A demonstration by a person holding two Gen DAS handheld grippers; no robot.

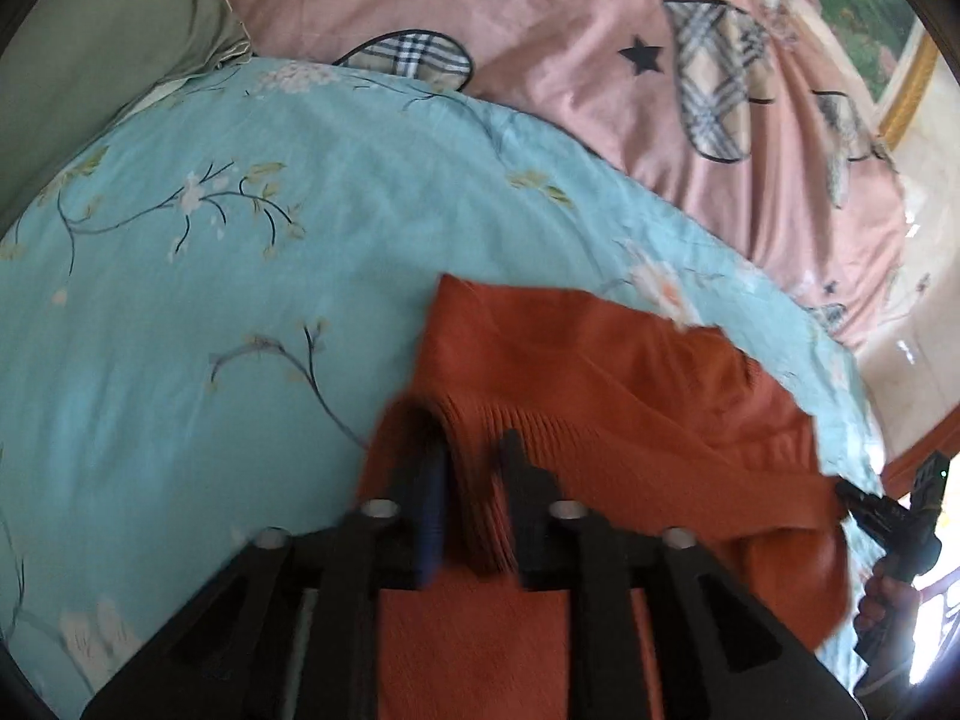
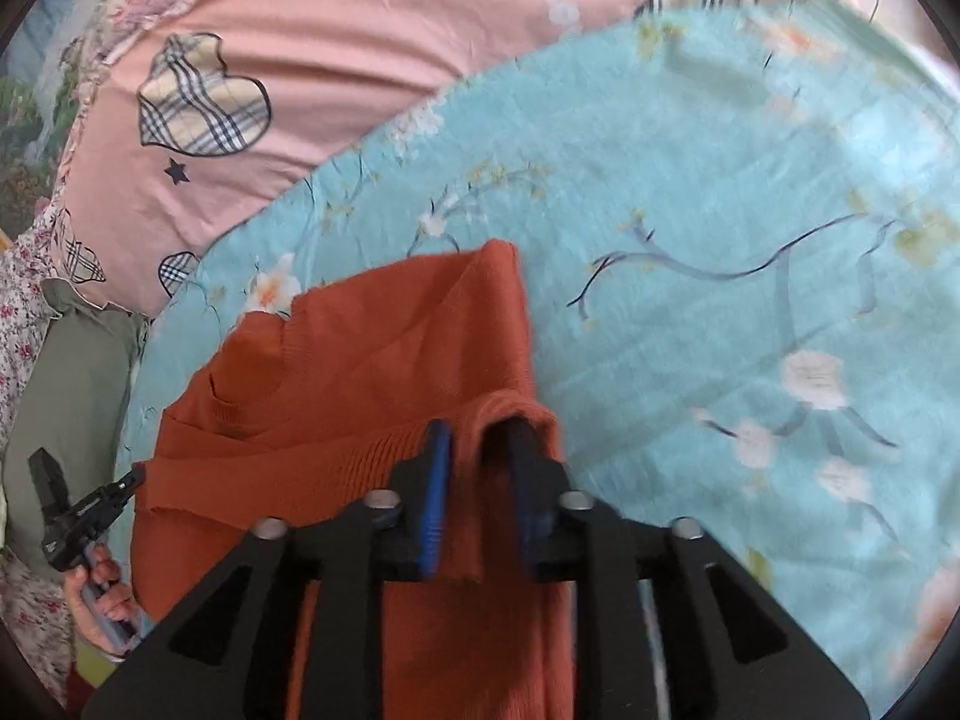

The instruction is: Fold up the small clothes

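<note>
Two hand-held grippers (image 1: pixel 471 456) (image 2: pixel 480 450) pinch ribbed hem | orange knit garment (image 1: pixel 600 372) (rumpled)

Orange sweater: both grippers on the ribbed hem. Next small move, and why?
Probably carry the hem forward over the body, both together. The left gripper and right gripper each pinch the ribbed edge of the orange sweater, which is lifted off the blue floral sheet, its far end lying ahead.
</note>
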